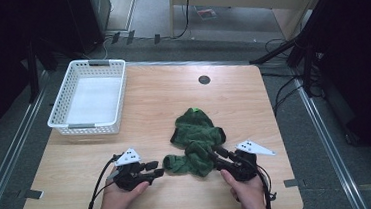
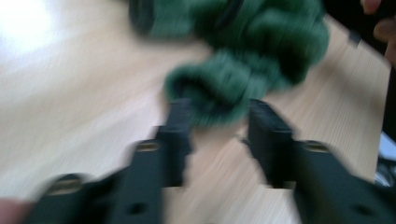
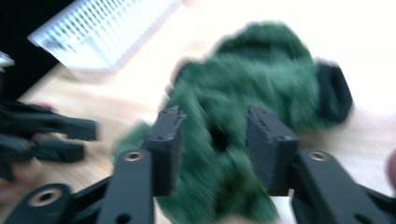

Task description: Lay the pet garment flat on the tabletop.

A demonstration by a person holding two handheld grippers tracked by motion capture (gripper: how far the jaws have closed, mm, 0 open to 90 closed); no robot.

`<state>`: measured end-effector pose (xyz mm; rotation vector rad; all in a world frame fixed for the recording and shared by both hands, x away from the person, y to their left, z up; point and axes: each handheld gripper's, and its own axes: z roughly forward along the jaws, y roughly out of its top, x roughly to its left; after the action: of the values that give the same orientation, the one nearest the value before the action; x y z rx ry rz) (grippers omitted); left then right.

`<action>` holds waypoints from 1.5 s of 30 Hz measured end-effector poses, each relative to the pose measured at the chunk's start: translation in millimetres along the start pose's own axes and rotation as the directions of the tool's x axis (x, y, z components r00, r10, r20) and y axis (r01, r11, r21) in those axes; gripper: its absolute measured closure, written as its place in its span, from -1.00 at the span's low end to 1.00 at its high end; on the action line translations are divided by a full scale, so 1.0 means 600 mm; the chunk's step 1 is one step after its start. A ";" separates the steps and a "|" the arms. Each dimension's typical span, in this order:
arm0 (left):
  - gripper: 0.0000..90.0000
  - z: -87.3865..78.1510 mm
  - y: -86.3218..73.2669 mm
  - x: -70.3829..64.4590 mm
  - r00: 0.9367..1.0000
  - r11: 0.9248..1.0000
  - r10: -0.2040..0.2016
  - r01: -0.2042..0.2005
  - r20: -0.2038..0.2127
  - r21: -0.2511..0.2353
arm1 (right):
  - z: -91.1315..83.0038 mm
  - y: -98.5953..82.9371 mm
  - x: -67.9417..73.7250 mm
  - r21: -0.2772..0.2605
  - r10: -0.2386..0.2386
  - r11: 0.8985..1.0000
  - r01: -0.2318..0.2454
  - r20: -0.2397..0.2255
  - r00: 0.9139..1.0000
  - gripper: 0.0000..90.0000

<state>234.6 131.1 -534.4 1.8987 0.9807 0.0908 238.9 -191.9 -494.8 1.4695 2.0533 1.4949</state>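
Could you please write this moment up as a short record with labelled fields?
Surface: light wooden table
Item in hand: crumpled dark green fleece garment, near the table's front middle
Left gripper: open, jaws at the garment's left end
Right gripper: open, jaws astride the garment's folds
Container: white slatted plastic basket, far left corner, nothing seen inside
Image quality: both gripper views blurred

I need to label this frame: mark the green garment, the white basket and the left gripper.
green garment point(image 1: 194, 134), high view, middle of the crumpled fabric.
white basket point(image 1: 60, 99), high view, its left wall.
left gripper point(image 2: 218, 122), left gripper view, midway between its fingertips.
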 end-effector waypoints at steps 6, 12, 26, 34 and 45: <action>0.22 0.055 0.013 -0.024 0.990 0.994 0.074 -0.063 -0.123 0.090 | 0.058 -0.001 0.038 0.077 -0.112 0.991 0.107 0.059 0.992 0.11; 0.87 0.049 0.008 -0.013 0.994 0.986 0.097 -0.088 -0.056 0.139 | 0.106 -0.025 0.024 0.185 -0.065 0.981 0.051 0.068 0.996 0.59; 0.64 -0.034 -0.020 0.005 0.999 0.996 0.040 -0.041 0.011 0.077 | 0.078 0.007 0.073 0.004 -0.122 0.993 0.122 -0.045 0.992 0.09; 0.17 -0.008 0.056 0.044 0.998 0.997 -0.065 0.065 -0.006 -0.028 | 0.109 0.093 -0.041 0.014 -0.068 0.998 0.067 0.206 0.976 0.11; 0.00 0.130 0.155 0.093 0.979 0.992 -0.122 0.125 -0.166 0.007 | 0.199 0.087 -0.097 0.243 -0.049 0.970 -0.010 0.233 0.971 0.30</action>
<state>361.7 91.9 -521.9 1.8632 1.2129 0.1689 375.3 -167.1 -529.4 1.6198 2.1515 1.0274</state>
